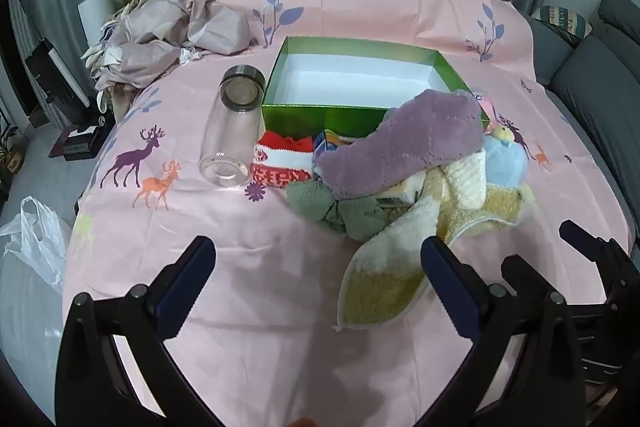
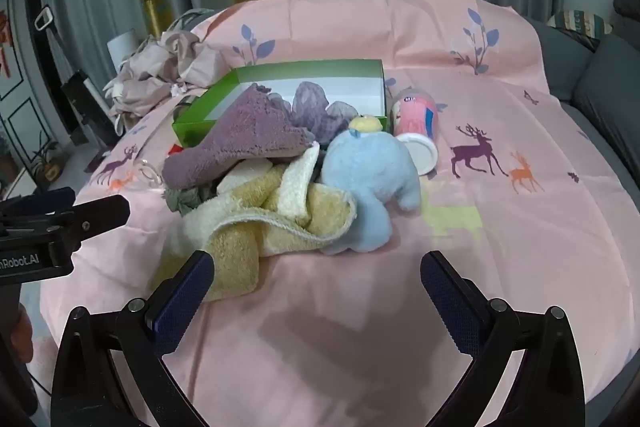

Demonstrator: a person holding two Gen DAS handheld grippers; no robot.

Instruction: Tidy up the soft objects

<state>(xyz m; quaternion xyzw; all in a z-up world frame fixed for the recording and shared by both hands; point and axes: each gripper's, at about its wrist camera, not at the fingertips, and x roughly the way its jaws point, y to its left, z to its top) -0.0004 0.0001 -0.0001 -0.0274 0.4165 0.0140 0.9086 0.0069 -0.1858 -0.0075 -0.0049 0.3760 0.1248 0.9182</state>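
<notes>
A pile of soft things lies on the pink cloth in front of a green box (image 1: 304, 115) (image 2: 200, 125) with a white inside. The pile holds a purple towel (image 1: 404, 147) (image 2: 244, 139), a yellow and cream towel (image 1: 384, 283) (image 2: 256, 223), a green cloth (image 1: 336, 207), a red and white knit piece (image 1: 280, 163) and a blue plush toy (image 1: 504, 159) (image 2: 368, 179). My left gripper (image 1: 316, 271) is open and empty just short of the yellow towel. My right gripper (image 2: 316, 279) is open and empty just short of the plush toy.
A clear glass jar (image 1: 232, 131) lies on its side left of the box. A pink printed cup (image 2: 416, 123) lies right of the box. Crumpled beige fabric (image 1: 172, 31) sits at the back left. A grey sofa (image 1: 592, 79) borders the right side.
</notes>
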